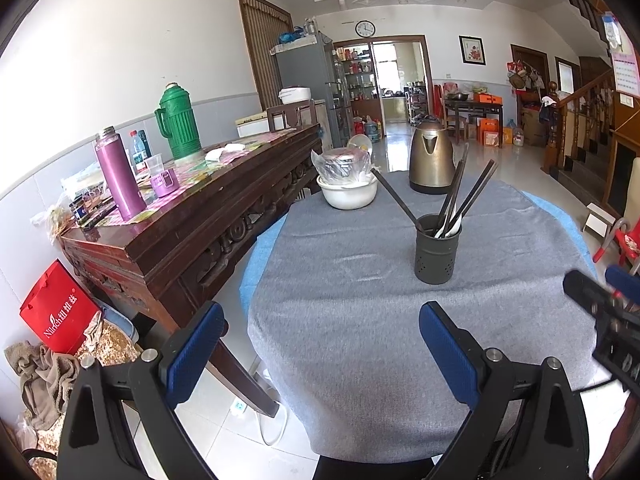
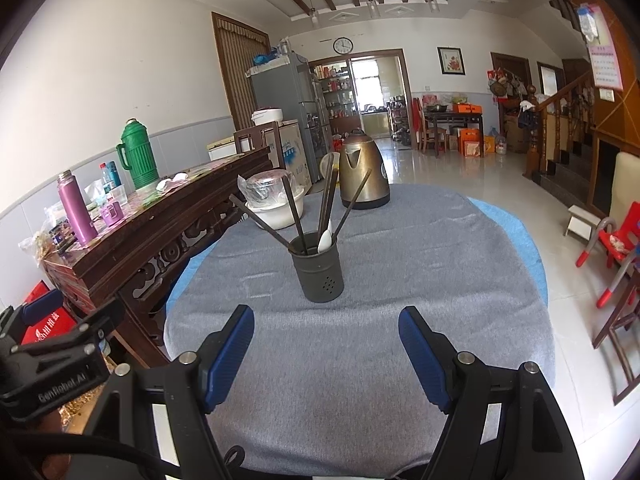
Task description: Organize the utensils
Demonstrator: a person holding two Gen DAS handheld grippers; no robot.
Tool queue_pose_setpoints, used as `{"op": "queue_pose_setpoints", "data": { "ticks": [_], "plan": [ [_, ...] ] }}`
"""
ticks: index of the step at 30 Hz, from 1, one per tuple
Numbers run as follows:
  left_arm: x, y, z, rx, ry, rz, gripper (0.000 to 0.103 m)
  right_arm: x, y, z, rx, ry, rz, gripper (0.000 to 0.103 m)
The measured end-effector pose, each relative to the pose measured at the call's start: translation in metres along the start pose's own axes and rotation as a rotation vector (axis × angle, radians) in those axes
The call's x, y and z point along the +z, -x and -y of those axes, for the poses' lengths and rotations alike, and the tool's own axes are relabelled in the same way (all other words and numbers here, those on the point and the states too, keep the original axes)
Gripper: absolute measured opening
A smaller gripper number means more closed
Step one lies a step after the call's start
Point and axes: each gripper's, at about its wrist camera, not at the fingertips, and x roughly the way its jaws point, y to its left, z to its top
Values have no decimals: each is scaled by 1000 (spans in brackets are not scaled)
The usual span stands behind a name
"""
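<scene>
Two wrist views side by side, angled down, sharing utensil holder [image 1: 437,249]

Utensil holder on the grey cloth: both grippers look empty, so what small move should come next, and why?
Probably nothing further: the chopsticks and white spoon already stand in the utensil holder, and both the left gripper and right gripper are open and empty.

Red paper bag [image 1: 60,312] on floor beside the sideboard: white print "Nutrch" with Chinese characters, too small to read surely; left gripper [image 2: 60,360] body, seen from right wrist: "GenRobot.AI"; wall calendar [image 1: 626,72] numerals illegible.
</scene>
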Motion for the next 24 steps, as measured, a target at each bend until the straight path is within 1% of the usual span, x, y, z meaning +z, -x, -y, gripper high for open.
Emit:
{"op": "queue_pose_setpoints", "data": {
  "ticks": [2,5,9,15,21,24],
  "plan": [
    [0,-3,-1,-2,1,-5,98,10,-8,-4,-30,31,-22,78],
    [-1,-10,-2,-9,6,-17,98,22,-22,-7,-38,42,-52,78],
    [-1,-24,-5,-11,16,-39,98,28,-35,-10,-44,54,-72,78],
    [3,-47,-9,-8,36,-73,98,33,-49,-16,-53,77,-74,78],
    [17,-82,-5,-16,45,-101,98,38,-68,-19,-64,105,-79,78],
    [25,-101,0,-23,53,-97,98,42,-82,-14,-66,97,-72,78]
  ]
}}
